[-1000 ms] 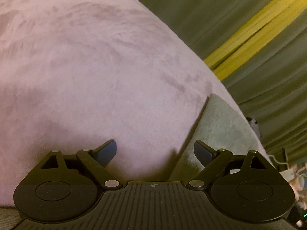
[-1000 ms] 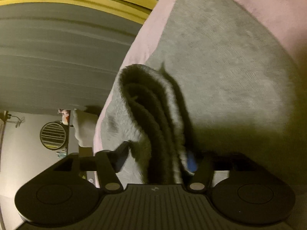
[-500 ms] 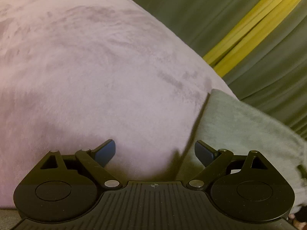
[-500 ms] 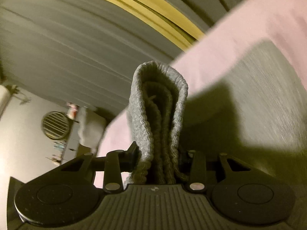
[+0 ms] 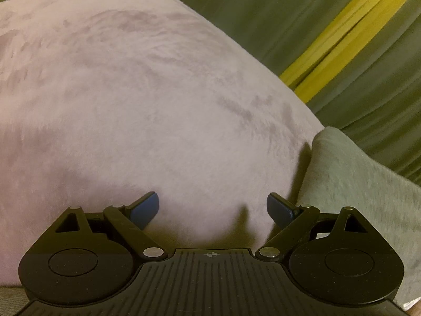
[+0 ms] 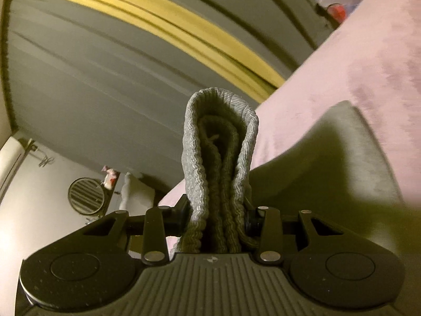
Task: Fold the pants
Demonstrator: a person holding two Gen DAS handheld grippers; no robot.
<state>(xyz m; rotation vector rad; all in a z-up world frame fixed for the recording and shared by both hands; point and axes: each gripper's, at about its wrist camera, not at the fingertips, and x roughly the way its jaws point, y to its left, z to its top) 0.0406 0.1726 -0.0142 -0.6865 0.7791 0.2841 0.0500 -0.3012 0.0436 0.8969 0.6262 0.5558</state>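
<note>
While the right gripper [image 6: 218, 221] clamps a thick bunch of ribbed hem or waistband, the fold is clearly in its lift stage — the pants [image 6: 219, 163] stand up between the jaws in several doubled layers, pinched from both sides. Those jaws have just been closing, and the cloth fills the gap between them. From the pinch the grey fabric trails off to the right and lies draped over the pink blanket [image 6: 368, 60], so one end is raised and the rest is down.

Over on the other side, the left gripper [image 5: 213, 208] hangs with its jaws wide apart and nothing between them, only blanket beneath. A grey slope of the pants [image 5: 350, 184] rises just beside its right finger, not touching it as far as I can tell.

My read: the next move calls for carrying the raised end across and laying it over the flat part, edges matched, while the free claw either pins the fold line or takes a second corner. A bunch that thick could slip or land crooked — a slow, level carry seems wise.

Farther out, green curtains [image 6: 105, 79] with a yellow stripe [image 6: 184, 31] fill the background, blurred. Hard to say which end of the pants is gripped; the far end is cut off in both views. The right pads are buried in cloth. Small clutter at the far wall stays unreadable.
</note>
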